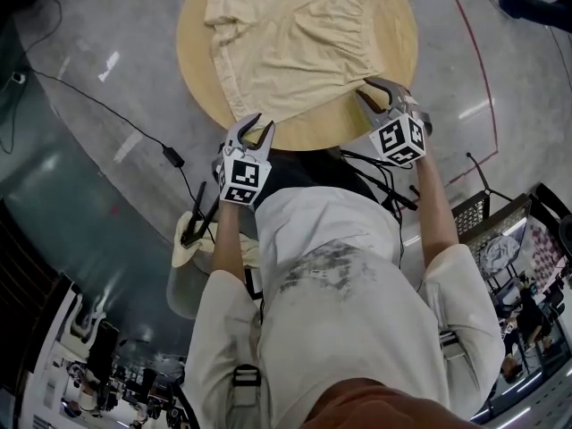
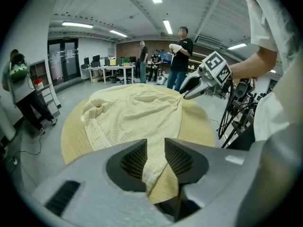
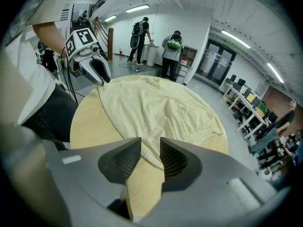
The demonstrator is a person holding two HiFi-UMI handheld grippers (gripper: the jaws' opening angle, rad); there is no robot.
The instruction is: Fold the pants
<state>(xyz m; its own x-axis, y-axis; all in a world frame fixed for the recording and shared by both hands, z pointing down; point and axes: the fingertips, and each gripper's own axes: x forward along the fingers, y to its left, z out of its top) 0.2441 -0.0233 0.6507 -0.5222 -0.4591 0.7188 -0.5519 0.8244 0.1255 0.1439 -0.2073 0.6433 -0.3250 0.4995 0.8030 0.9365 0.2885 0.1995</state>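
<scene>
Closest in, at the bottom of the left gripper view, the left gripper (image 2: pixel 155 148) has its jaws partly apart with a strip of the pale yellow pants (image 2: pixel 137 112) running down through the gap. The cloth looks loose there rather than pinched. The right gripper (image 3: pixel 150 148) is likewise partly open, over the pants' near corner and bare wood, gripping nothing.

The pants lie spread over the round wooden table (image 1: pixel 197 52), from its near rim, by both grippers, toward the top of the head view.

Judging by this, the step is setting the near edge down and letting go. To do it well, let the cloth settle flat on the wood. Widen both sets of jaws until they are clear, then draw them straight back so neither corner drags or flips.

Whether the left pads brush the cloth cannot be told. The hem under the jaws is hidden. How many layers lie there is hard to make out. The table's far rim is cut off at the top of the head view.
</scene>
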